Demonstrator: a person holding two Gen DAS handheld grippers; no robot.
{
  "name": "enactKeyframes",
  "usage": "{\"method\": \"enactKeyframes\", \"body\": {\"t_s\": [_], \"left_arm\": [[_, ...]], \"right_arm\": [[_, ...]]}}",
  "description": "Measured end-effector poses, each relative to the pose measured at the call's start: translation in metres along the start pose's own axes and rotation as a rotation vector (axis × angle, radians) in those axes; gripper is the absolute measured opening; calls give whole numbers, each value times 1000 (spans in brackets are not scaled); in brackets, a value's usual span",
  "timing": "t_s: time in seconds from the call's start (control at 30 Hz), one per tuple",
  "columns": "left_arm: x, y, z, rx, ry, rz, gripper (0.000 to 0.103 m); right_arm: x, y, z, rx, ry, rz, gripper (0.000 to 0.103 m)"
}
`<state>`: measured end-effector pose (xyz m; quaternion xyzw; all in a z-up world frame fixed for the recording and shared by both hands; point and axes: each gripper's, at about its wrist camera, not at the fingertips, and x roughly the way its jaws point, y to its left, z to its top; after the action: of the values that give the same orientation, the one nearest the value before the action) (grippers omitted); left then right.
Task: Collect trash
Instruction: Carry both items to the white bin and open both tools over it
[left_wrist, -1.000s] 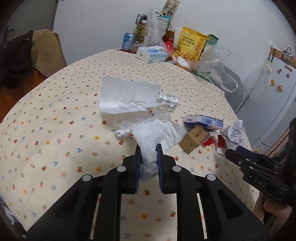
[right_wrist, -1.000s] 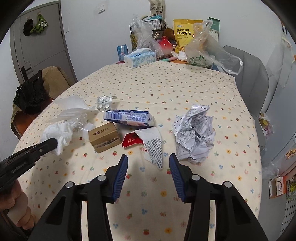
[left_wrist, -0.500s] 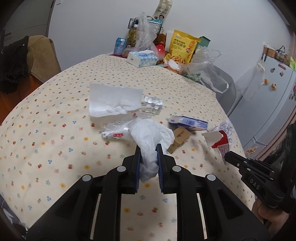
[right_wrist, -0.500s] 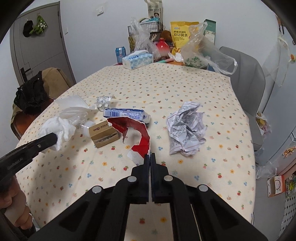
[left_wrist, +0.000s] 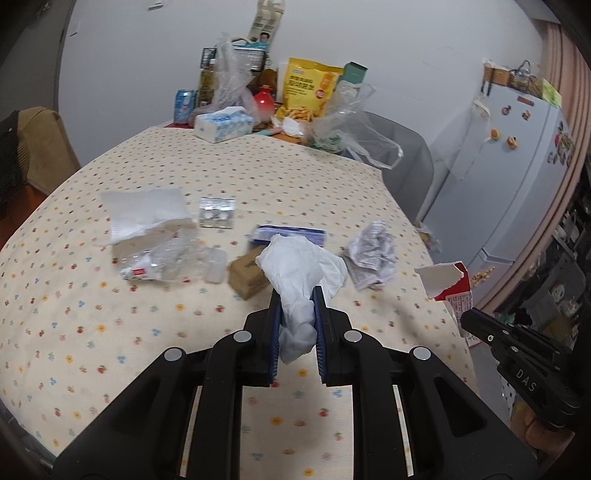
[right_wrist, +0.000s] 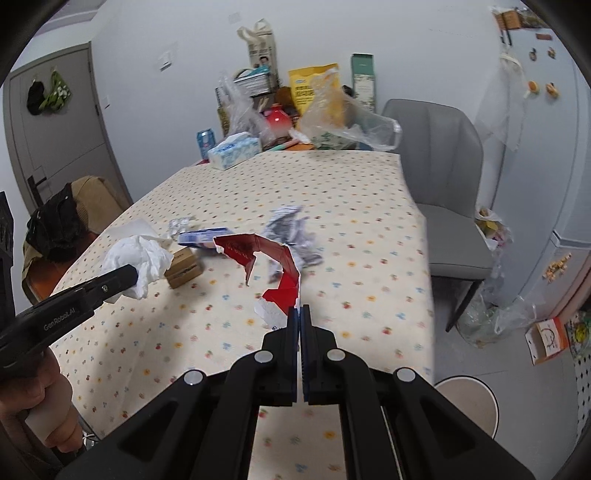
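Note:
My left gripper (left_wrist: 297, 295) is shut on a crumpled white tissue (left_wrist: 301, 269), held above the table's near part; the same tissue (right_wrist: 138, 258) shows at the left of the right wrist view. My right gripper (right_wrist: 299, 310) is shut on a torn red and white wrapper (right_wrist: 277, 266), lifted off the flowered tablecloth (right_wrist: 351, 229); the wrapper (left_wrist: 448, 282) hangs at the right in the left wrist view. Still on the cloth lie a crumpled printed paper (left_wrist: 371, 254), a small brown box (left_wrist: 245, 275), a blue packet (left_wrist: 291, 232), a blister pack (left_wrist: 217, 212), clear plastic (left_wrist: 173, 262) and a flat white tissue (left_wrist: 146, 214).
At the table's far end stand a tissue box (left_wrist: 223, 125), a yellow snack bag (left_wrist: 308, 90), a can (left_wrist: 184, 105) and plastic bags (left_wrist: 354, 125). A grey chair (right_wrist: 443, 177) sits at the right side, a white fridge (left_wrist: 517, 177) beyond. A round white rim (right_wrist: 465, 398) is on the floor below.
My right gripper closed on the red and white wrapper and lifted it off the cloth. Both grippers pulled back and up from the table, the left still carrying the tissue.

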<state>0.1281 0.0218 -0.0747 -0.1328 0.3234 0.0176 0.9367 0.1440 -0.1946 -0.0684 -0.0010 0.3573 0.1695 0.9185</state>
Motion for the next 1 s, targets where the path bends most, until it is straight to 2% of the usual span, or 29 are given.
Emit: {"method": "enactKeyframes", "body": {"t_s": [0.57,1.0], "left_arm": [[35,-127,-9,179,50,-149,16],[71,-218,-32,312,126,-221,16]], "right_arm": [[-52,-129,-31,205,-43,-195,2],[-60,-219,-74,356,-5,-319,3]]}}
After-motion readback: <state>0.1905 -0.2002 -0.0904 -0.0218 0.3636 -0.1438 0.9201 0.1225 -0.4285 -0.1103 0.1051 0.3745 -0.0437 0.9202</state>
